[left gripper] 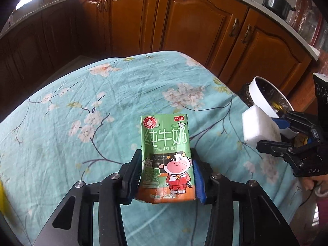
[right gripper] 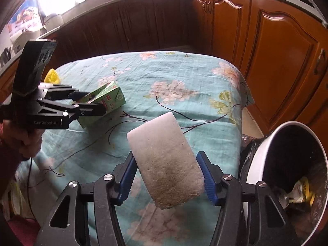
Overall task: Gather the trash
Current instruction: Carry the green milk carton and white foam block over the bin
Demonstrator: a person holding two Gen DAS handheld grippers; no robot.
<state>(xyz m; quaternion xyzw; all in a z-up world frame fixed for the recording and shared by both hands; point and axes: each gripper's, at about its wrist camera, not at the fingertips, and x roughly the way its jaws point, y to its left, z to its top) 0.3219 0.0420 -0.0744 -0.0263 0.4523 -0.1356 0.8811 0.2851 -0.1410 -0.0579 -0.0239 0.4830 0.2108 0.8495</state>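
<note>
My left gripper is shut on a green milk carton with a cartoon cow, held above the flowered tablecloth. In the right wrist view the carton sits in the left gripper at the left. My right gripper is shut on a white foam block with a dirty grey patch, held over the table's right side. The foam block and right gripper also show at the right of the left wrist view. A white trash bin with a black liner stands just right of the table.
The bin holds crumpled yellow and white trash. A yellow object lies at the table's far left edge. Brown wooden cabinets run behind the table, with a metal pot on the counter.
</note>
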